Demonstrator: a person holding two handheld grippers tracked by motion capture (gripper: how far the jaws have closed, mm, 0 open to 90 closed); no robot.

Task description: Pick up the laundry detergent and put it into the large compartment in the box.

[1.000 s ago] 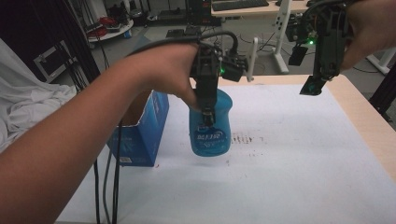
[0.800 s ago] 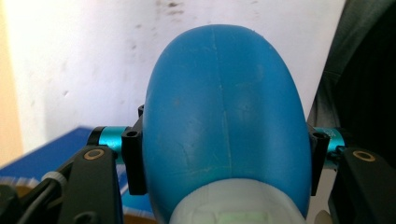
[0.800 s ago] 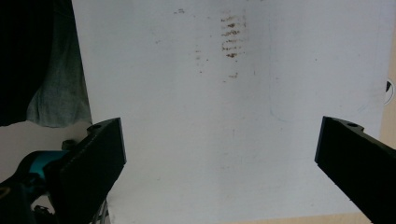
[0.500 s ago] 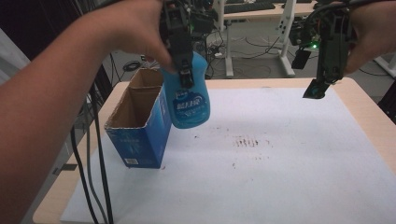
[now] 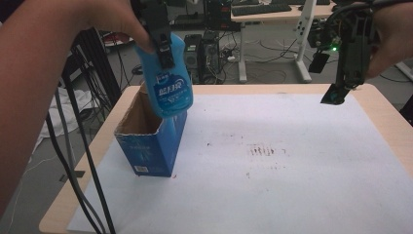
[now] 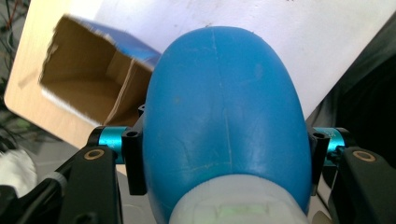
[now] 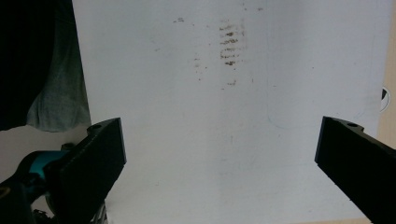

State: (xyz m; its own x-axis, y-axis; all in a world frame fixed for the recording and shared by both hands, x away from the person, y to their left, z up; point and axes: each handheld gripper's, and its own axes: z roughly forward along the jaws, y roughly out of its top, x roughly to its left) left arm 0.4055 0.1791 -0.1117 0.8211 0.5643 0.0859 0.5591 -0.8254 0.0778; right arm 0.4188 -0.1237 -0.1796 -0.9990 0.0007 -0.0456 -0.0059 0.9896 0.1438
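In the upper left of the high view, the left tool (image 5: pixel 163 46) is hanging above the desk (image 5: pixel 292 195), pinching a blue bottle (image 5: pixel 168 80) near its top, its jaws running down the front of the bottle's upper part. The bottle is hanging below the tool, label side facing the camera, its base hovering just over the open top of the blue carton (image 5: pixel 151 146), at the carton's far right corner; whether the base is touching the carton's rim cannot be told. The carton is standing upright on the left part of the white sheet (image 5: pixel 292 195), its brown inside showing.

In the left gripper view, the blue bottle (image 6: pixel 224 107) is taking up the centre of the frame, with the left tool (image 6: pixel 224 158) pressing on its flanks from the lower left and lower right, and the bottle's pale neck sitting at the bottom edge. The carton's (image 6: pixel 88 79) open mouth is lying in the upper left of that frame, beyond and beside the bottle.

In the upper right of the high view, the right tool (image 5: pixel 336 95) is pointing downward, held above the desk's far right edge and well apart from the bottle. In the right gripper view its jaws (image 7: pixel 219 154) are standing spread wide, holding nothing, with the stained white sheet (image 7: pixel 224 93) lying between them.
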